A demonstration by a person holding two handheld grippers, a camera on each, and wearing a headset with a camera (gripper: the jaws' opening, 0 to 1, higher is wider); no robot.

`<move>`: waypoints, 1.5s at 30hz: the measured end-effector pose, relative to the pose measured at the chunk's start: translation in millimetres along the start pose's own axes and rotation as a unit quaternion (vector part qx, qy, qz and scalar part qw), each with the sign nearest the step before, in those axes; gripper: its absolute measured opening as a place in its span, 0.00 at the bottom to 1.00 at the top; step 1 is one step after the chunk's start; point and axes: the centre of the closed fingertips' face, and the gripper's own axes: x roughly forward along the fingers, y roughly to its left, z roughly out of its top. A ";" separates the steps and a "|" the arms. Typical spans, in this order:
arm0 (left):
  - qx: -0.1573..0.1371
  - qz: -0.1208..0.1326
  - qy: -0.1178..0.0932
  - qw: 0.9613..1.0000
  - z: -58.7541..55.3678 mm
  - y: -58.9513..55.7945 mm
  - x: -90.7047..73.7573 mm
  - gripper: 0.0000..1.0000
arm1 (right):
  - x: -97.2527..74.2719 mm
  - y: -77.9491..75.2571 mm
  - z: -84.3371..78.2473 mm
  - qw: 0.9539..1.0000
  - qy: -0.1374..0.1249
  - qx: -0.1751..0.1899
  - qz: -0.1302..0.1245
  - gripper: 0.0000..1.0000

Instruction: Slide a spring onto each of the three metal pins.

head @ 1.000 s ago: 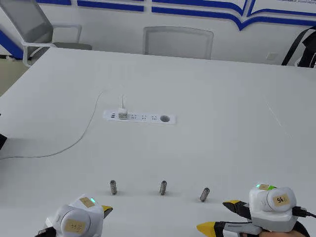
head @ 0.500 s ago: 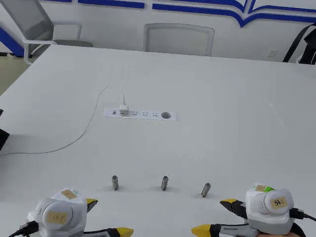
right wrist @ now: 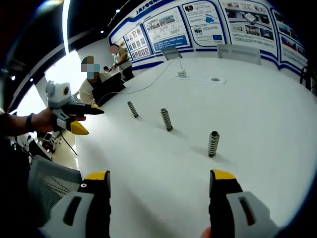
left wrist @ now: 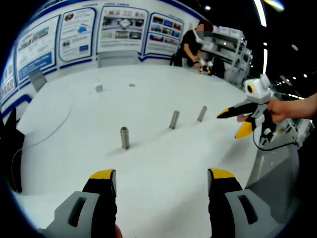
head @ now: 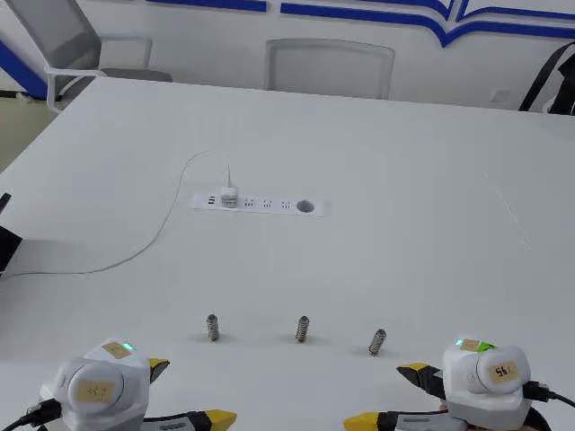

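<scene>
Three short metal pins stand in a row near the table's front edge, each with a grey spring coiled around it: the left pin, the middle pin and the right pin. My left gripper is open just in front of the left pin, holding nothing. At the front right, my right gripper is also open with nothing between its yellow tips. The left gripper view has its jaws spread before the pins. In the right gripper view the jaws are spread before the nearest pin.
A white power strip with a plugged charger and a thin cable lies mid-table. Grey chairs stand behind the far edge of the white table. People sit off to the side.
My left gripper has shifted left and turned, so both of its yellow tips now show, spread apart. The right gripper has barely moved. The pins stand as before.
</scene>
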 end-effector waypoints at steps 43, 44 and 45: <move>-0.007 -0.003 0.003 1.000 -4.1 -4.5 0.9 0.77 | -0.7 -1.0 -11.1 1.000 0.010 0.011 -0.005 0.83; -0.007 -0.003 0.003 1.000 -4.2 -4.6 0.9 0.77 | -0.5 -0.9 -11.2 1.000 0.010 0.011 -0.004 0.83; -0.007 -0.003 0.004 1.000 -4.1 -4.8 0.8 0.77 | -0.5 -0.6 -11.1 1.000 0.009 0.012 -0.004 0.83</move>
